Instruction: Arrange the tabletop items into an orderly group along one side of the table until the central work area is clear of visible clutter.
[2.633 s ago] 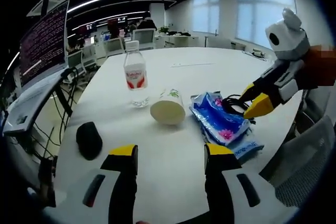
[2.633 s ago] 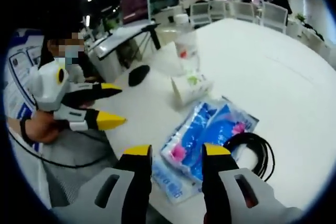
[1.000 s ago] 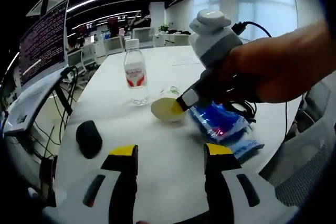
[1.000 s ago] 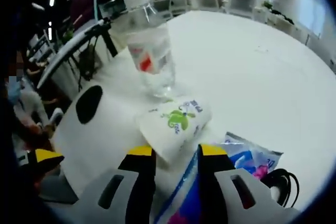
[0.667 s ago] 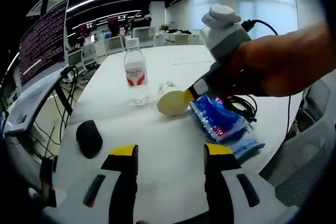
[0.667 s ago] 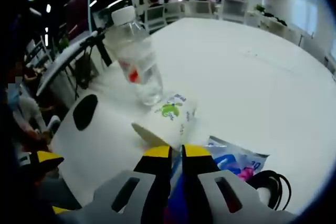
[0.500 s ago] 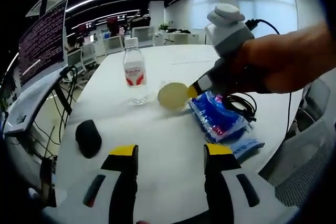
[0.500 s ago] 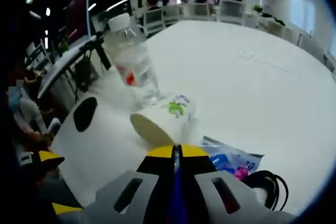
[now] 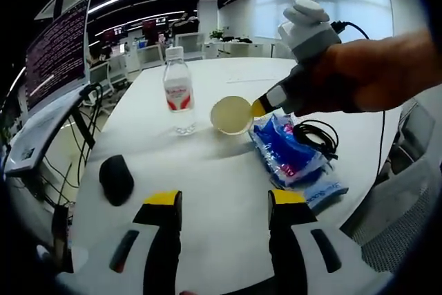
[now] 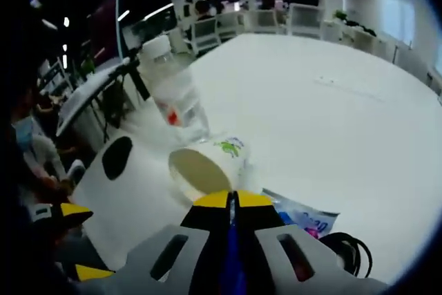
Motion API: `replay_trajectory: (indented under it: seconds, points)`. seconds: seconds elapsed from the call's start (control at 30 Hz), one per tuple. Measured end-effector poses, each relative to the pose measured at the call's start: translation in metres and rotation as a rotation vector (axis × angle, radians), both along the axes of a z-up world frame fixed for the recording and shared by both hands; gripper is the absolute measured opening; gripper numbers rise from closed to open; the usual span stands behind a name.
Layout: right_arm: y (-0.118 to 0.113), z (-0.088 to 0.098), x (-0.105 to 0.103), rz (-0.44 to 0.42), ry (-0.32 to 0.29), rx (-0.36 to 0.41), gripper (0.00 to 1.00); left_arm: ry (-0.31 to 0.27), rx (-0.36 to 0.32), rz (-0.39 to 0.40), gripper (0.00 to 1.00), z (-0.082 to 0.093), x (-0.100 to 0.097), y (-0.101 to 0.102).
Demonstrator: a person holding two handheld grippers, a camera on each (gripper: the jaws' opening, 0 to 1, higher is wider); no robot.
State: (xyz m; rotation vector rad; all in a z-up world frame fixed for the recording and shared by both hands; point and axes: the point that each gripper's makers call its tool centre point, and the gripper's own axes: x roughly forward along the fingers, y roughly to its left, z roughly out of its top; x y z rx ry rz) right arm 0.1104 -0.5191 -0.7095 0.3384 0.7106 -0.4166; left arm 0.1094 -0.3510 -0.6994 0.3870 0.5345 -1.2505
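One paper cup (image 10: 204,168) clamped in right gripper's (image 10: 232,202) jaws; lifted.

Counted on the table (image 9: 207,191):

- one clear water bottle (image 9: 178,98), red label, white cap, upright
- one paper cup (image 9: 231,115), green print, open mouth showing
- two blue tissue packs (image 9: 290,157), lying together, one partly under the other
- one coiled black cable (image 9: 314,136)
- one black mouse (image 9: 115,178)

Counted off the table:

- one tilted monitor (image 9: 56,53) with text lines
- several office chairs at the far side, too small for an exact count

In the right gripper view: same single water bottle (image 10: 173,88), single paper cup (image 10: 207,167), single mouse (image 10: 117,157), one cable (image 10: 342,253).
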Motion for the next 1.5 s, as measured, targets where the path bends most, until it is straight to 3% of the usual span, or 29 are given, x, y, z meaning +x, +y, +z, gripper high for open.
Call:
replay_trajectory:
  seconds: [0.5, 0.97, 1.5]
  points:
    - [-0.012, 0.012, 0.014, 0.01, -0.016, 0.009, 0.0, 0.003, -0.005, 0.015, 0.5, 0.001, 0.003, 0.001]
    - [-0.034, 0.022, 0.042, -0.011, -0.029, 0.047, 0.0, 0.006, -0.002, 0.025, 0.5, 0.001, 0.005, 0.003]
    - [-0.059, 0.01, 0.046, -0.088, -0.004, 0.098, 0.0, 0.007, 0.006, 0.031, 0.5, -0.001, 0.006, 0.004]
